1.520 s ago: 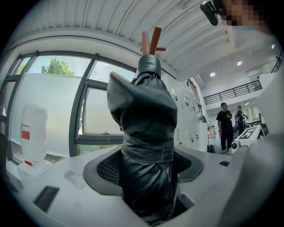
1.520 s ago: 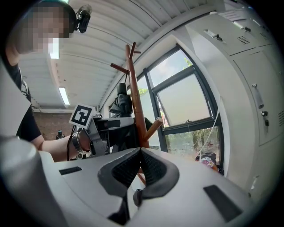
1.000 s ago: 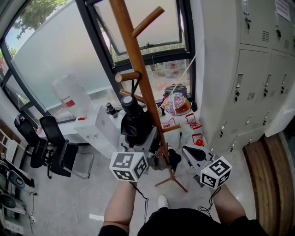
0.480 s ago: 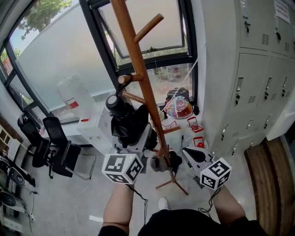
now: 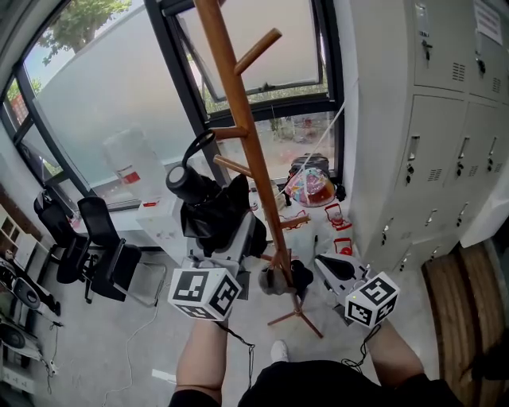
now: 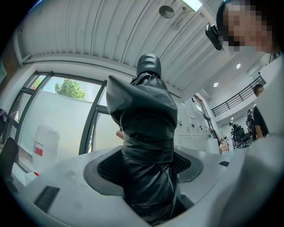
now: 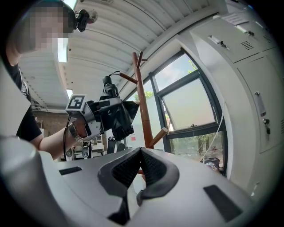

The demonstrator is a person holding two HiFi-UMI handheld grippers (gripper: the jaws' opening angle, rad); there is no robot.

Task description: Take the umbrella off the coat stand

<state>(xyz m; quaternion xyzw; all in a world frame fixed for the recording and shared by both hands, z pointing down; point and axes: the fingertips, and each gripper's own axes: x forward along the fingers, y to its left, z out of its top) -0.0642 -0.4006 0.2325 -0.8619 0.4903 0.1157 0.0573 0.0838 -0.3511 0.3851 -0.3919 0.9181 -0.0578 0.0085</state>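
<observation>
Black creased umbrella point(image 5: 219, 215), smooth wooden coat stand point(image 5: 238, 103)

We find no word, number or brand clear enough to read. The water jug point(image 5: 127, 161) by the window carries a red label point(image 5: 130, 176), its print too small to make out. A paper sheet point(image 5: 487, 14) stuck on the top locker door point(image 5: 449, 36) shows lines of print, also too small. The left marker cube point(image 5: 203, 292) and the right marker cube point(image 5: 372, 299) bear only black-and-white square patterns, with no letters or digits.
</observation>
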